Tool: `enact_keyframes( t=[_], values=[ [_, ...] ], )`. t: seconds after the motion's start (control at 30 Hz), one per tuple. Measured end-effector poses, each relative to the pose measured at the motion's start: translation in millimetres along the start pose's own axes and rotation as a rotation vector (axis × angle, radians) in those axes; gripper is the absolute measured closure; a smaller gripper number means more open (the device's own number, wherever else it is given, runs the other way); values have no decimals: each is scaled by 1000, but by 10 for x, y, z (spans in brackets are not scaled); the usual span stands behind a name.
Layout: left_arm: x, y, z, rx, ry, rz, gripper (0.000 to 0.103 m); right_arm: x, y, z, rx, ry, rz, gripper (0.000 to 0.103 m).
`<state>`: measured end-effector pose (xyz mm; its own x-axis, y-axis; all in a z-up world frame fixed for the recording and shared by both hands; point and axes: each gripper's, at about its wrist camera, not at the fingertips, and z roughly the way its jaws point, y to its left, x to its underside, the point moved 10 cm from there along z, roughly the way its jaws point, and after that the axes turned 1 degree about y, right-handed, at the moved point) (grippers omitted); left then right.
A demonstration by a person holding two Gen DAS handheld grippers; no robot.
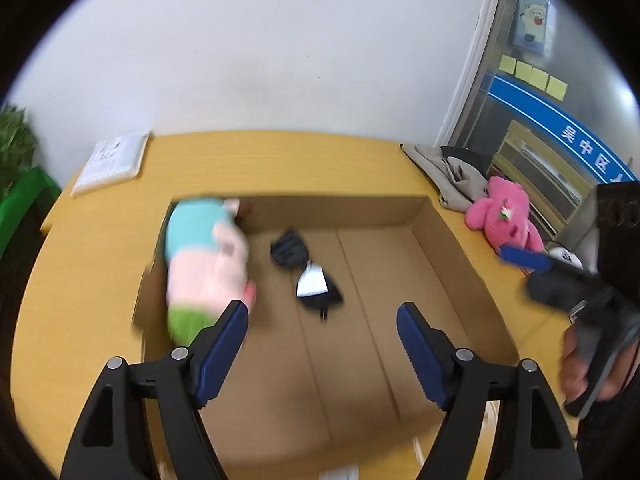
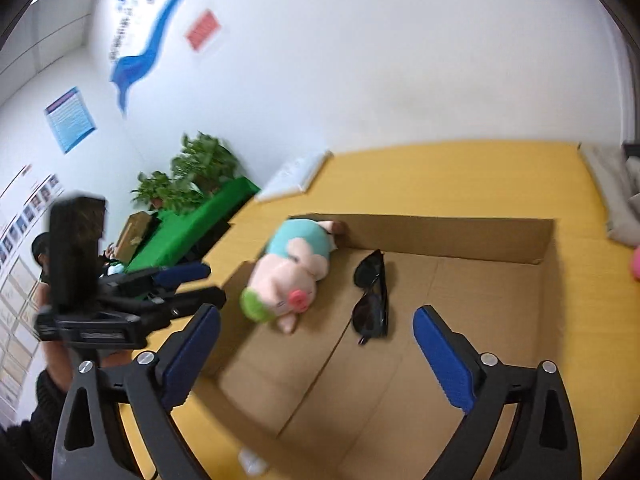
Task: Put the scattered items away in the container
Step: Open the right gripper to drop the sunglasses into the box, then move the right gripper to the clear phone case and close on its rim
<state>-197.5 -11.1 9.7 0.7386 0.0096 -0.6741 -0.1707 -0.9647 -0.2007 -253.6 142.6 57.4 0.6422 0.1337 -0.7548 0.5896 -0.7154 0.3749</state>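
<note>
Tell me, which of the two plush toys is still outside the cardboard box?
The bright pink plush bear, lying on the yellow table; the pastel pig plush is already inside the box.

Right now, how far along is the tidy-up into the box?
Done: the plush pig and sunglasses lie inside the cardboard box. In hand: nothing; the left gripper and right gripper are both open and empty. Left: the pink teddy and grey pouches on the table.
</note>
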Motion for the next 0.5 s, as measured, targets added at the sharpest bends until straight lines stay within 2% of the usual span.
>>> enact_keyframes(
  t=[0.03,0.13,0.2,0.27,0.4,0.5],
  values=[
    [141,24,-55,-2,0,-6,26,119,98,-174,-2,-17,-17,3],
    [621,74,-167,-27,8,-18,26,475,283,-355,7,-16,-73,3],
    [915,87,-210,-17,34,-33,26,878,328,-445,43,32,-129,3],
    [1168,51,-201,10,59,-55,26,1252,202,-366,106,91,-137,3],
    [1539,-119,-54,65,111,-120,26,1963,-408,-236,238,196,55,5],
    [1644,-364,73,94,143,-121,26,2238,-799,-256,315,208,197,13]
  ],
)
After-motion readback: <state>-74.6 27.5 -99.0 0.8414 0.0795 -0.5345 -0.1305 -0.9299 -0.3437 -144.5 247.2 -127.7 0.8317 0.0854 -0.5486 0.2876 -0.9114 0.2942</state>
